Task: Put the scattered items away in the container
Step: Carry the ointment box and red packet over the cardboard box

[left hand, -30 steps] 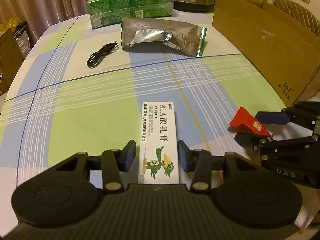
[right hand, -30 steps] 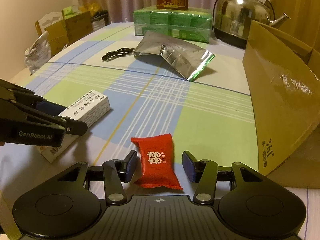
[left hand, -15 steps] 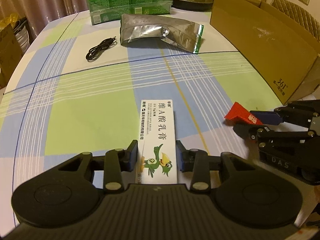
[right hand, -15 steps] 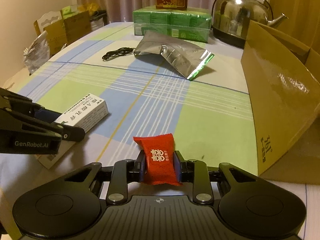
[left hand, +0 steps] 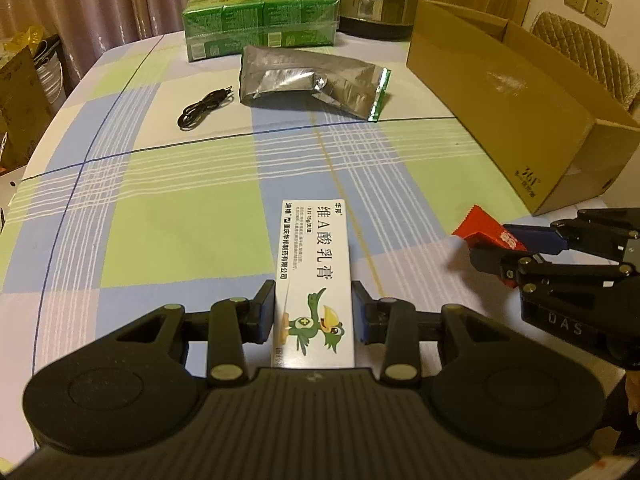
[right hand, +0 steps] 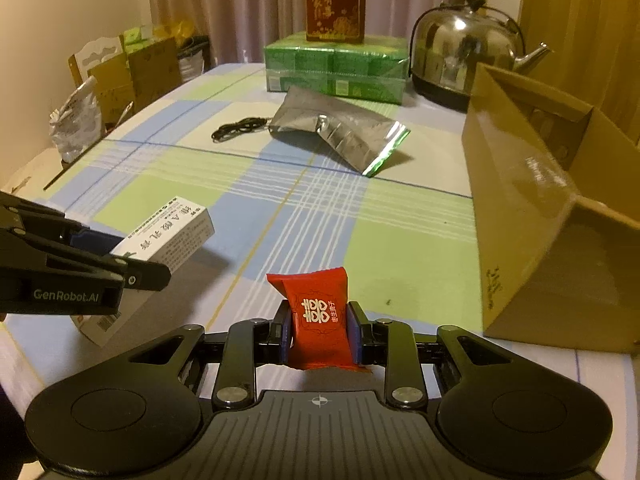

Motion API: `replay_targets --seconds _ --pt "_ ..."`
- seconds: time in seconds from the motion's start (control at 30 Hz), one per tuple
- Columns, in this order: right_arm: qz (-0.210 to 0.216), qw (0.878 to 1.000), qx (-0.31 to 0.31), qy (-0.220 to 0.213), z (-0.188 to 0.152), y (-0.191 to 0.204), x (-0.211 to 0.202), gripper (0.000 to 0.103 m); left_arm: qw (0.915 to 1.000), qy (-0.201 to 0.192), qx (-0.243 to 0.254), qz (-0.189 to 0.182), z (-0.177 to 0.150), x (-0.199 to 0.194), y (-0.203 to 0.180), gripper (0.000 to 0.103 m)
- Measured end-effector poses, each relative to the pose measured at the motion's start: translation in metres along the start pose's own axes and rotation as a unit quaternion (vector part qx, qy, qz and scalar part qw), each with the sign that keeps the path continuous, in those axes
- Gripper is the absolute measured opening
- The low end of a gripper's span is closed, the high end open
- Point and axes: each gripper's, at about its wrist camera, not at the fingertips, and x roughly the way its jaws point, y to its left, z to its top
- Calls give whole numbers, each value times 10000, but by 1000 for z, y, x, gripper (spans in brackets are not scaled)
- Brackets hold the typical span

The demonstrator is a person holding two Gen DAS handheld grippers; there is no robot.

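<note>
Both views are dim, lit by warm indoor light from above that gives everything a yellow cast. Fisheye distortion is strong: the desk [left hand: 160,200] edges bow outward and the frame corners are black. Glare sits on the kettle [right hand: 460,52], the foil bag [left hand: 304,76] and the near wall of the carton [right hand: 532,184]. Soft shadows lie on the cloth under the white box [right hand: 168,236] and beside the red packet [left hand: 486,234], and a darker one under the foil bag's raised end. Print on the white box is sharp in the left view. Far curtains and side clutter are soft and grainy.
</note>
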Motion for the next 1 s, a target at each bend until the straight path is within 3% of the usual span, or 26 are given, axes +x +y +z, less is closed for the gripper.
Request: replay_targets --seconds 0.7,1.0 --pt "-97 9988 188 -453 -2 -3 -68 25 9996 -283 49 -53 -10 -58 -30 33" --pt "-300 9954 329 -845 9 -23 -100 25 9987 -417 206 -196 3 -67 -52 33"
